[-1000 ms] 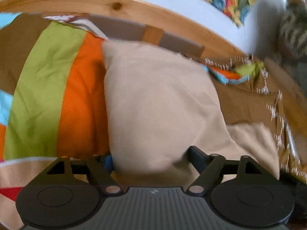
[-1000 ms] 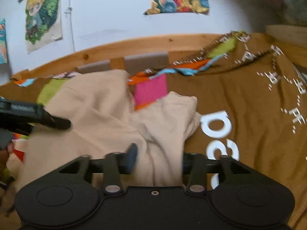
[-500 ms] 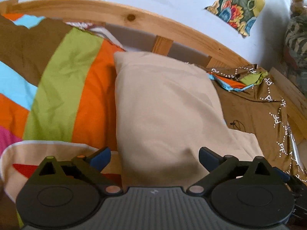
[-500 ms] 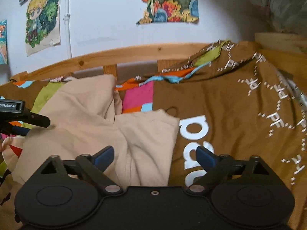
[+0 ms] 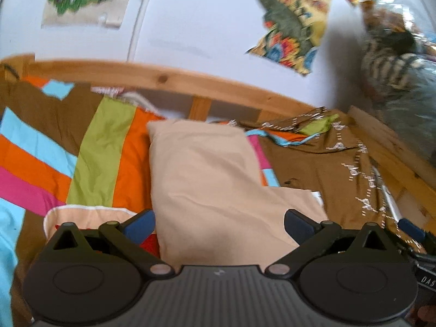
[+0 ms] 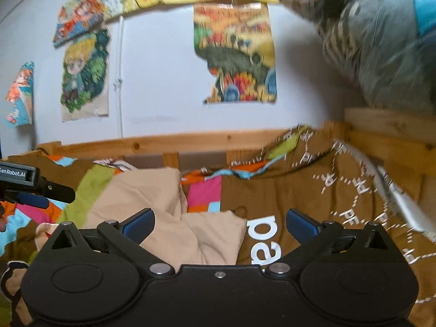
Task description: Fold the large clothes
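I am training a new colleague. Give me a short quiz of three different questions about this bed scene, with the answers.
1. True or false: the left tongs are shut on the beige garment.
2. What colour is the garment between the right tongs?
3. The large white letters are printed on: A) the wall, B) the brown bedcover, C) the garment.

Key: 1. False, both tongs are open. 2. Beige. 3. B.

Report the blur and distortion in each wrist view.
Left wrist view: posters smeared by motion, wooden bed rail bowed by the fisheye, beige garment fairly sharp. Right wrist view: bagged bundle at upper right streaked, white lettering readable.
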The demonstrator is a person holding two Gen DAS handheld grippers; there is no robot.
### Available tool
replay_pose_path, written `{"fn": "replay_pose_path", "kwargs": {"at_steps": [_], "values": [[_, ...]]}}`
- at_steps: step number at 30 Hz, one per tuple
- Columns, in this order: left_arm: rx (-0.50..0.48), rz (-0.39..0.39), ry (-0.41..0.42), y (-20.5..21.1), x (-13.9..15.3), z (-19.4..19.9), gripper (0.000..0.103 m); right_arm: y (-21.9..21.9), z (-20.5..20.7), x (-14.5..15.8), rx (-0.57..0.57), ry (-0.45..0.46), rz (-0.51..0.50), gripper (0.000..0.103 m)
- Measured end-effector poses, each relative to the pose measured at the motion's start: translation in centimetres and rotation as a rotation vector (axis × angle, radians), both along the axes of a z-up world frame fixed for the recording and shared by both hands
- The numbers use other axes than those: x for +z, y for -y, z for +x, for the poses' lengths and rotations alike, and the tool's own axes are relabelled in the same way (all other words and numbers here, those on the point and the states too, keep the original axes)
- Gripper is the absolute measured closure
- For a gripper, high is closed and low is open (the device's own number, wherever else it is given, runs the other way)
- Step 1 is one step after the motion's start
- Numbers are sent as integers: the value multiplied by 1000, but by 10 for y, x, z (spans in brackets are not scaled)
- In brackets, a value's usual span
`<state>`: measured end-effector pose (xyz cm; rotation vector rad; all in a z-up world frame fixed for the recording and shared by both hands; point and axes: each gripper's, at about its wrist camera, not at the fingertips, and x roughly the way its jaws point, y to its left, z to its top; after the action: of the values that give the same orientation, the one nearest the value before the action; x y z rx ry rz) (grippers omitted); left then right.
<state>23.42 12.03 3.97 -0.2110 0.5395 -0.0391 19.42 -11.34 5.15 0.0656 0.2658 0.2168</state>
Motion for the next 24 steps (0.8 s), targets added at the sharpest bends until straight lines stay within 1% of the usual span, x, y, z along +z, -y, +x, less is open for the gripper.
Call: {"fn": "replay_pose_path", "kwargs": {"at_steps": [3, 5, 8, 10, 14, 16, 18, 21, 24], "values": [[-11, 48, 39, 15, 5, -26, 1, 1, -28, 9, 8, 29, -18, 1], [-15, 84, 52, 26, 6, -43, 1, 4, -47, 12, 20, 31, -27, 1], [-22, 132, 85, 41, 2, -71, 1, 10, -71, 10, 16, 7, -25, 1], [-30, 149, 96, 49, -4, -86, 1, 13, -82, 7, 17, -20, -18, 1], [-25, 128, 61, 54, -22, -106, 1, 15, -102, 0, 18, -61, -1, 1], [-40, 135, 53, 55, -29, -110, 1, 14, -107, -4, 25, -76, 2, 1], [-43, 145, 40, 54, -36, -112, 1, 10, -108, -11, 36, -90, -11, 1], [-34, 132, 36, 49, -42, -113, 1, 6, -105, -19, 36, -107, -41, 1], [-15, 129, 30, 44, -47, -113, 1, 5, -102, -23, 36, -121, -39, 1]]}}
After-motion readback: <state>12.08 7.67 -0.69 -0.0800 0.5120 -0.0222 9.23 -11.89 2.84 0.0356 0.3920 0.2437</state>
